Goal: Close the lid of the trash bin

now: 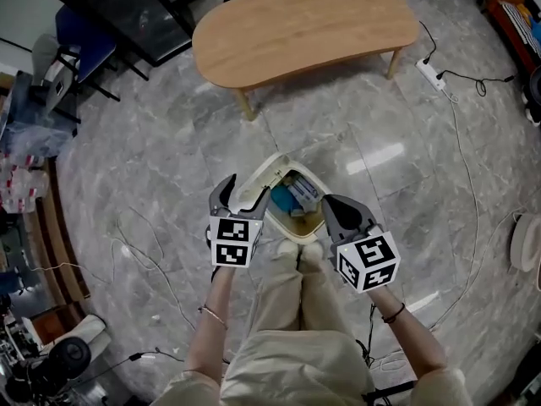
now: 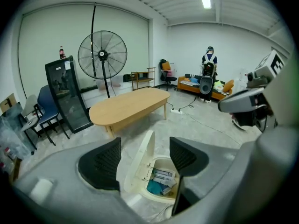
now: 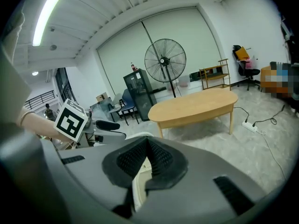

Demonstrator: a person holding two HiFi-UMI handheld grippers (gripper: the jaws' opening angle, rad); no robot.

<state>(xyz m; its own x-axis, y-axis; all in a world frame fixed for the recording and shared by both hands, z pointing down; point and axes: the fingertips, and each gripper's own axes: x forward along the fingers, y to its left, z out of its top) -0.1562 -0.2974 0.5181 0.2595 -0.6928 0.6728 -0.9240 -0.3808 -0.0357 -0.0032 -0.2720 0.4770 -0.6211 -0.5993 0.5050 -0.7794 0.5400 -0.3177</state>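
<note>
The lid (image 1: pixel 264 174) of the trash bin (image 1: pixel 286 224) stood upright just ahead of the left hand-held gripper (image 1: pixel 246 187), its jaws spread and empty, the right hand-held gripper (image 1: pixel 332 205) pinched together on nothing, so closing remained undone.

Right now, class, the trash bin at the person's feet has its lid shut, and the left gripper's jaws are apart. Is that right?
Not quite: the lid stands raised, not shut. The left gripper view shows the trash bin open, with packets inside. The left gripper does have its jaws apart.
</note>
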